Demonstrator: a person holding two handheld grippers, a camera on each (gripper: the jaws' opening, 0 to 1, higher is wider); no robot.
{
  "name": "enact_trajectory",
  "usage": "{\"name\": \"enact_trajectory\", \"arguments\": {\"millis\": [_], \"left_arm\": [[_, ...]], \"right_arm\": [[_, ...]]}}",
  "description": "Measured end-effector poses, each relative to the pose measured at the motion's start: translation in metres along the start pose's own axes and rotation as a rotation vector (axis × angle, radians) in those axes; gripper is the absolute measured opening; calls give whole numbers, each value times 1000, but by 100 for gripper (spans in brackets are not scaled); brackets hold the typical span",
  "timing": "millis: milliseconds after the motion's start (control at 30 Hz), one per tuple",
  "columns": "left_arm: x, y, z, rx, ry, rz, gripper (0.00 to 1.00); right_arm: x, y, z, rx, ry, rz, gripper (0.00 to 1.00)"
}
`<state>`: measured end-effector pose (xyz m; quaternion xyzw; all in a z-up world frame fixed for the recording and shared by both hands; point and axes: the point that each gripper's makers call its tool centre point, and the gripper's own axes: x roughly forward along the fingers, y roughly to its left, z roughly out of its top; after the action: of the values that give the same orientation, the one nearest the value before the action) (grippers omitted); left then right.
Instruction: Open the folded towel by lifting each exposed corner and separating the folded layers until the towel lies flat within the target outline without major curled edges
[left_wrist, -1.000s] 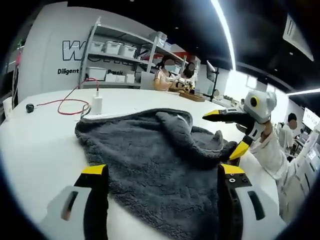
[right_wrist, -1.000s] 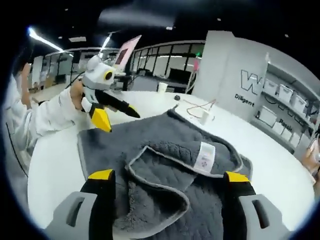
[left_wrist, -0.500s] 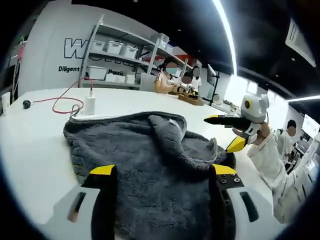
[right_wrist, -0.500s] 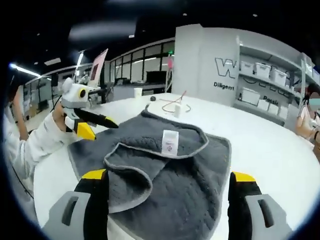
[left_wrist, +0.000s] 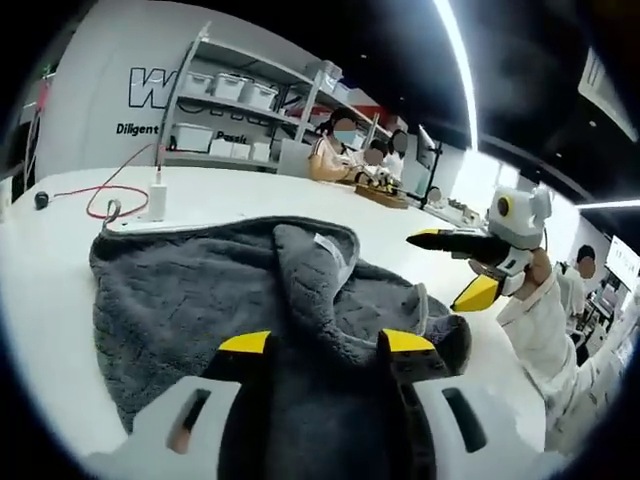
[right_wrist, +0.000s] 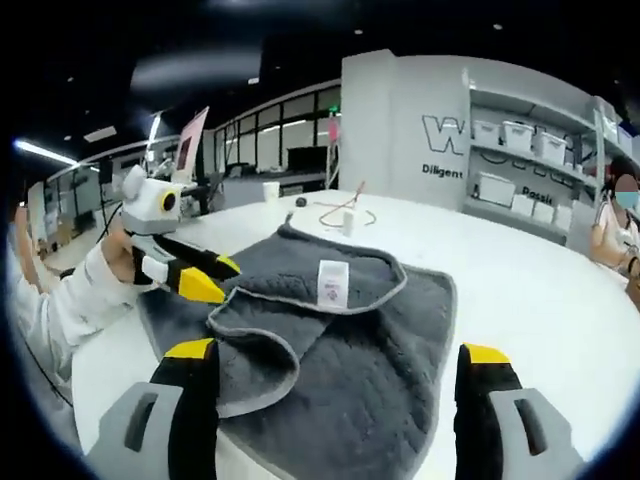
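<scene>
White tabletop under ceiling strip lights, backed by a grey wall with lettering and a metal shelving unit carrying lidded white storage bins, contents not discernible; seated people at a far bench in the left gripper view. Grey fleece towel lying on the table, partly folded, with an upper layer turned back over the lower one and a pale-bound edge curling into a loose loop at the near corner in the right gripper view. White care label exposed on the folded-over flap. Far towel edge close beside a white charger block with a red cable trailing across the table. Left gripper with yellow-tipped jaws set at a narrow gap and towel pile between the tips, firm grip not confirmable; same gripper seen in the right gripper view, at the towel's left-hand edge, held by a white-sleeved arm. Right gripper with jaws spread wide, straddling the towel's near portion, nothing pinched; seen in the left gripper view raised beyond the towel's right-hand border, jaws apart. Broad bare table on the right in the right gripper view; paper cup well apart at the far rim.
</scene>
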<state>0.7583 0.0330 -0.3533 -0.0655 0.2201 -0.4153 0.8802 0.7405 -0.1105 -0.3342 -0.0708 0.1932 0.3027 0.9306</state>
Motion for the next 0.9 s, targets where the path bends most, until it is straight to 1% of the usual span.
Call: {"name": "enact_trajectory", "arguments": {"millis": [33, 100, 167, 200, 267, 333, 400, 533, 767, 900], "left_arm": [[4, -2, -2, 8, 8, 8, 27], [6, -1, -2, 8, 11, 11, 19], [12, 1, -8, 4, 25, 22, 17], [13, 5, -13, 19, 48, 46, 15], [14, 5, -18, 36, 68, 47, 12], [13, 4, -17, 42, 63, 47, 10], [12, 4, -16, 54, 63, 47, 6], [11, 3, -15, 53, 53, 44, 4], [8, -2, -11, 79, 38, 42, 2], [2, -3, -4, 80, 14, 45, 2]], "right_arm": [[0, 2, 2, -10, -18, 5, 98], [-1, 2, -1, -1, 2, 9, 97], [-1, 2, -1, -3, 1, 2, 97], [-1, 2, -1, 2, 2, 3, 97], [0, 3, -2, 2, 6, 5, 97], [0, 3, -3, 2, 7, 6, 97], [0, 4, -4, 0, 11, 7, 97], [1, 4, -7, 0, 23, 9, 97], [2, 3, -10, 7, 35, 6, 97], [2, 2, -12, 11, 41, 7, 97]]}}
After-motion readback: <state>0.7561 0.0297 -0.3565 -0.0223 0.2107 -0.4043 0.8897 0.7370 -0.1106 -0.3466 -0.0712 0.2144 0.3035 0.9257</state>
